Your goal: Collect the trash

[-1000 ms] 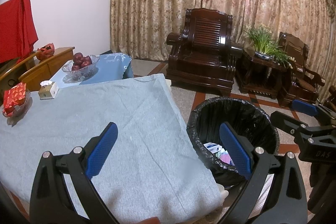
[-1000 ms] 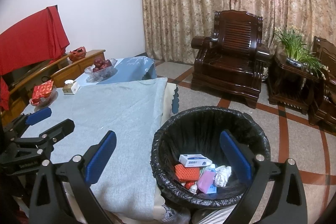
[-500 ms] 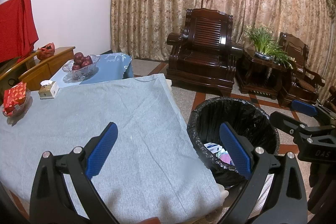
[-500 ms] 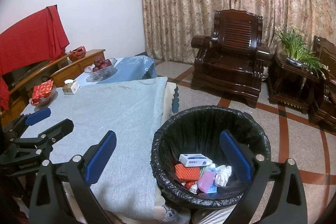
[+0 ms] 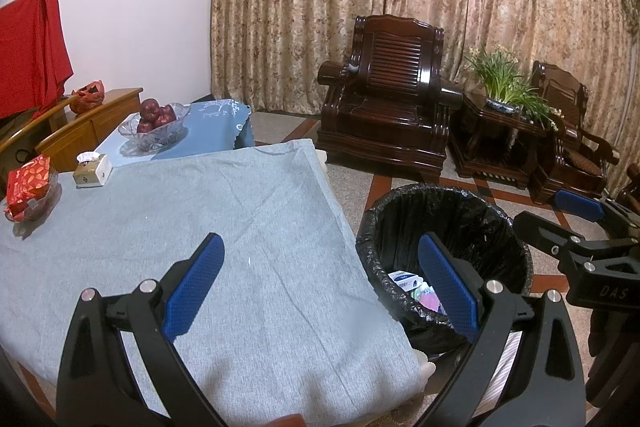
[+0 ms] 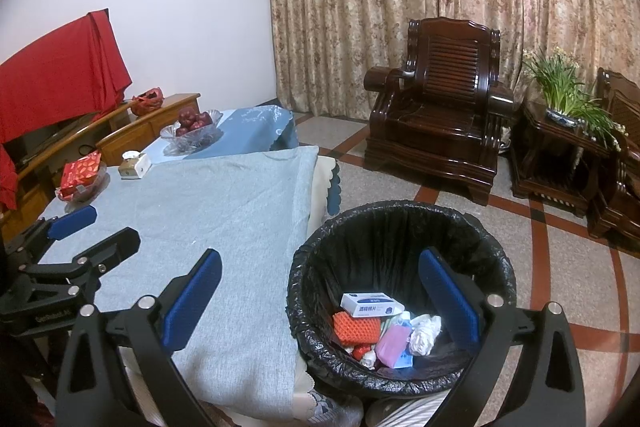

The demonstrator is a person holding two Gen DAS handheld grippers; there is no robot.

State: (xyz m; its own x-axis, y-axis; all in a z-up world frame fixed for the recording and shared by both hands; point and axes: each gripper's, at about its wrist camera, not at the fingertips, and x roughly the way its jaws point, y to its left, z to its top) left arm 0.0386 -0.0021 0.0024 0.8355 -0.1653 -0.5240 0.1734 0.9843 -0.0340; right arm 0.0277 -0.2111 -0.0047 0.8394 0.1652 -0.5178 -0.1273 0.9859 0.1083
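The right gripper [image 6: 320, 291] hangs with its jaws spread wide and nothing between them, straddling the near left rim of the bin [image 6: 496, 251]. The trash lies low in the bin, just ahead of and between the blue pads [image 6: 448, 297]. A white box [image 6: 372, 305] sits on top, its long axis running left to right and slightly tilted, printed face up. Beside it are a red mesh piece [image 6: 356, 327], a pink packet [image 6: 394, 341] angled from the near left up to the far right, and a crumpled white wad [image 6: 424, 335].

The left gripper [image 5: 320, 287] is likewise wide open and empty, held over the near right edge of the counter [image 5: 180, 227], which is covered by a grey cloth. Its right pad overlaps the bin [image 5: 400, 219] from this angle, so only a corner of the box [image 5: 404, 279] and a sliver of pink show there (the right wrist view shows the whole heap). The bin stands on the floor against the counter's right side.

Each camera catches the other gripper at its frame edge: the right gripper [image 5: 576, 227] past the bin, the left gripper [image 6: 86, 231] over the cloth.

At the counter's far left lie a red packet [image 5: 28, 183] in a glass dish, a tissue box [image 5: 93, 169] and a fruit bowl [image 5: 156, 123]. An armchair [image 6: 440, 107] stands before the curtain.
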